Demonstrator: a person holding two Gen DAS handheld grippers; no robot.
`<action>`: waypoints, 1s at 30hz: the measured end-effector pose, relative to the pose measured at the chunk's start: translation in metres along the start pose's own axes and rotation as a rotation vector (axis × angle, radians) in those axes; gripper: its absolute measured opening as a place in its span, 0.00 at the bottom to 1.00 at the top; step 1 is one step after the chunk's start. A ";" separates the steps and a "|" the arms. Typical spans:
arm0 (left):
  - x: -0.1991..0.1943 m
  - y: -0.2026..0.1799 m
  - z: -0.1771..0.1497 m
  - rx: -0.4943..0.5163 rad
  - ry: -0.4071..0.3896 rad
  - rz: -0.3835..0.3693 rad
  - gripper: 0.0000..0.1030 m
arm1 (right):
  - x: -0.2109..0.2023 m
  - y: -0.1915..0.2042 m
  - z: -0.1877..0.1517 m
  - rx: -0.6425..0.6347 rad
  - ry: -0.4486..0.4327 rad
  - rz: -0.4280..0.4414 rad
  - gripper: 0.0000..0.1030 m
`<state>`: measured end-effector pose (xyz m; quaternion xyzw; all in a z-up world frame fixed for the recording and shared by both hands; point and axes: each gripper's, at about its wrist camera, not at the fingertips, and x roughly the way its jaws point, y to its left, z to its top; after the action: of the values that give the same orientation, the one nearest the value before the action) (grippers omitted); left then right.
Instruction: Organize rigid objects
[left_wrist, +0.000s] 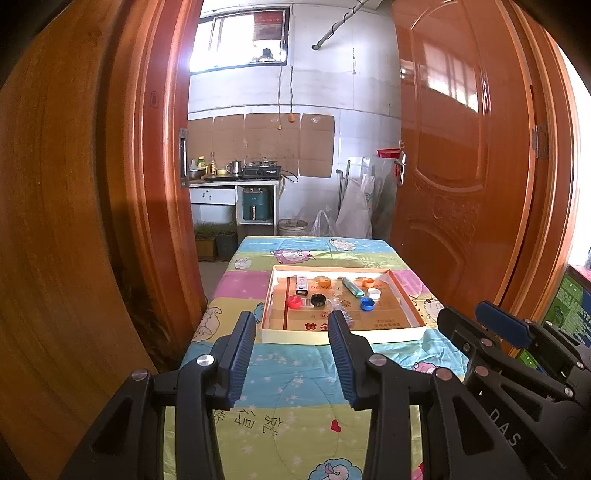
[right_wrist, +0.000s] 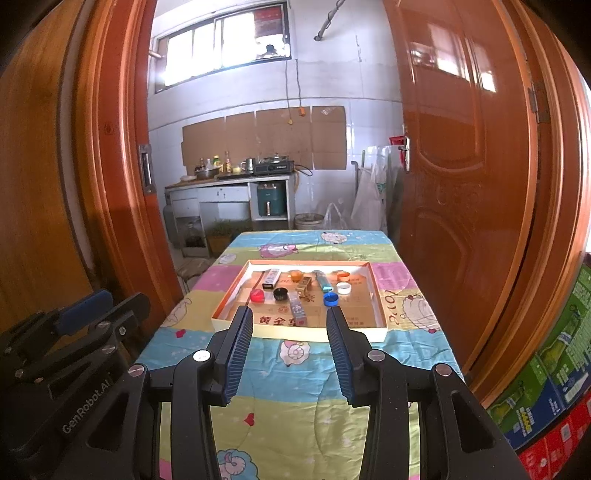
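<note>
A shallow cardboard tray (left_wrist: 291, 336) (right_wrist: 380, 295) lies on the quilt-covered table. In it are a red cap (left_wrist: 294, 301) (right_wrist: 257, 295), a black cap (left_wrist: 318, 300) (right_wrist: 280, 294), a blue cap (left_wrist: 367, 303) (right_wrist: 330, 299), a white cap (left_wrist: 373, 293) (right_wrist: 343, 287), orange caps (left_wrist: 368, 282) (right_wrist: 295, 275), a teal lighter (left_wrist: 352, 287) (right_wrist: 323, 280) and small boxes (left_wrist: 302, 285) (right_wrist: 298, 312). My left gripper (left_wrist: 291, 321) is open and empty, short of the tray's near edge. My right gripper (right_wrist: 290, 318) is open and empty, also short of the tray.
The table (left_wrist: 295, 387) (right_wrist: 295, 406) stands in a doorway between orange wooden doors (left_wrist: 461, 166) (right_wrist: 472, 166). Stacked colourful cartons (right_wrist: 546, 387) sit at the right. A kitchen counter (right_wrist: 229, 184) is far behind. Each gripper shows in the other's view (left_wrist: 517, 362) (right_wrist: 66, 350).
</note>
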<state>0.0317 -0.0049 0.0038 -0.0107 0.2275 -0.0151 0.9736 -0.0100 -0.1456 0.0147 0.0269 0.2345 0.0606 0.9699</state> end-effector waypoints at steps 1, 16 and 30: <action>0.000 0.000 0.000 0.000 0.000 -0.001 0.39 | 0.000 0.000 0.000 0.000 -0.001 0.000 0.42; -0.003 0.002 -0.001 -0.001 -0.001 0.001 0.39 | -0.003 0.000 0.000 -0.002 -0.003 0.003 0.42; -0.004 0.002 -0.001 -0.002 0.000 0.002 0.39 | -0.003 0.001 0.000 -0.003 -0.004 0.002 0.42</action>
<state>0.0280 -0.0032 0.0041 -0.0115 0.2276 -0.0140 0.9736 -0.0123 -0.1451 0.0162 0.0257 0.2325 0.0621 0.9703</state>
